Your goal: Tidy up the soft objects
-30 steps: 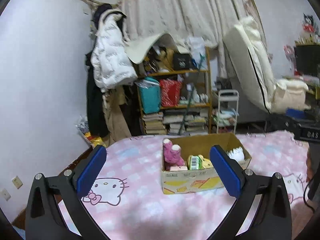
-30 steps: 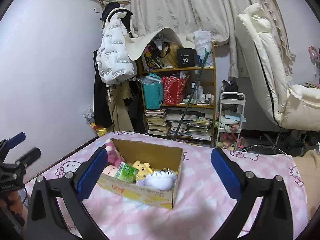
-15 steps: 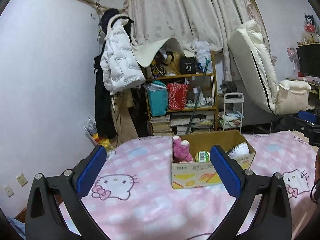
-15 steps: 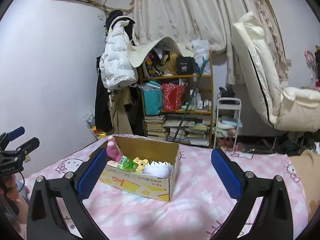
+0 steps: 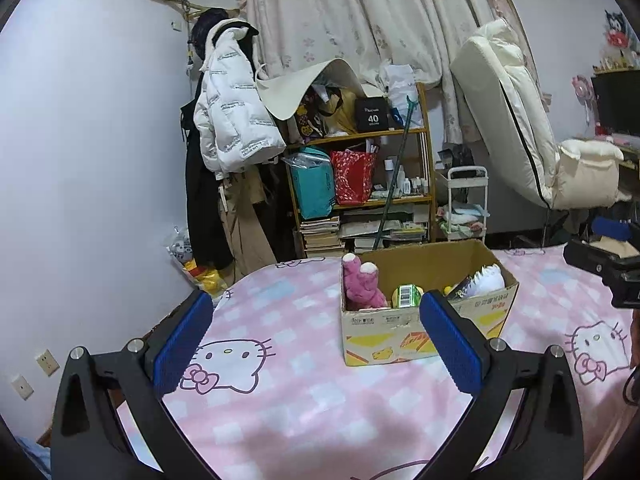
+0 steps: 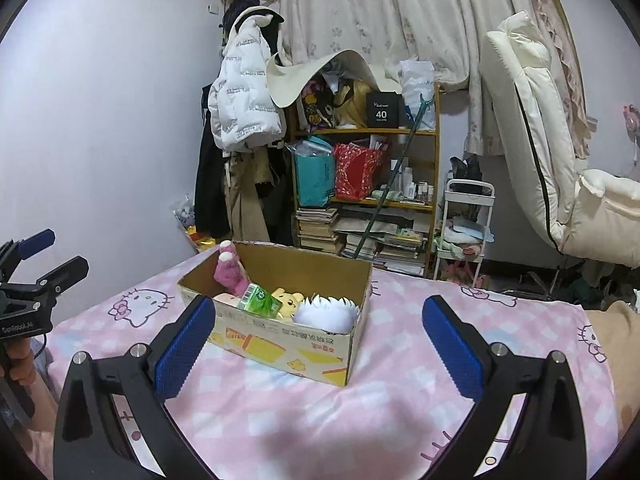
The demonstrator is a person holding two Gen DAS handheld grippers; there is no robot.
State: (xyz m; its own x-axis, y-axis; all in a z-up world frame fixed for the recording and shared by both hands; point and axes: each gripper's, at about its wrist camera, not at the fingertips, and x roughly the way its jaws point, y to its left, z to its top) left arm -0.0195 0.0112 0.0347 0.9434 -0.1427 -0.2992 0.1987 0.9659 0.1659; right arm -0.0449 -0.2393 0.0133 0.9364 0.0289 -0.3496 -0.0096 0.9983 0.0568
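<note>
Resting on a pink blanket [image 6: 400,364], an open cardboard box [image 6: 288,340] runs lengthwise from near right to far left. Inside: a pink plush [image 6: 230,272] upright, perhaps a yellow bear [image 6: 288,300]. Left gripper [image 5: 316,344] and right gripper [image 6: 316,346] fingers spread wide, empty.

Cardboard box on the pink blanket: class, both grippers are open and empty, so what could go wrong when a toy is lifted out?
1. The cardboard box sits on a soft blanket; a pull may tip or drag it.
2. The pink plush, green carton, yellow plush and white fluffy toy lie packed together, so jaws might snag a neighbour.
</note>
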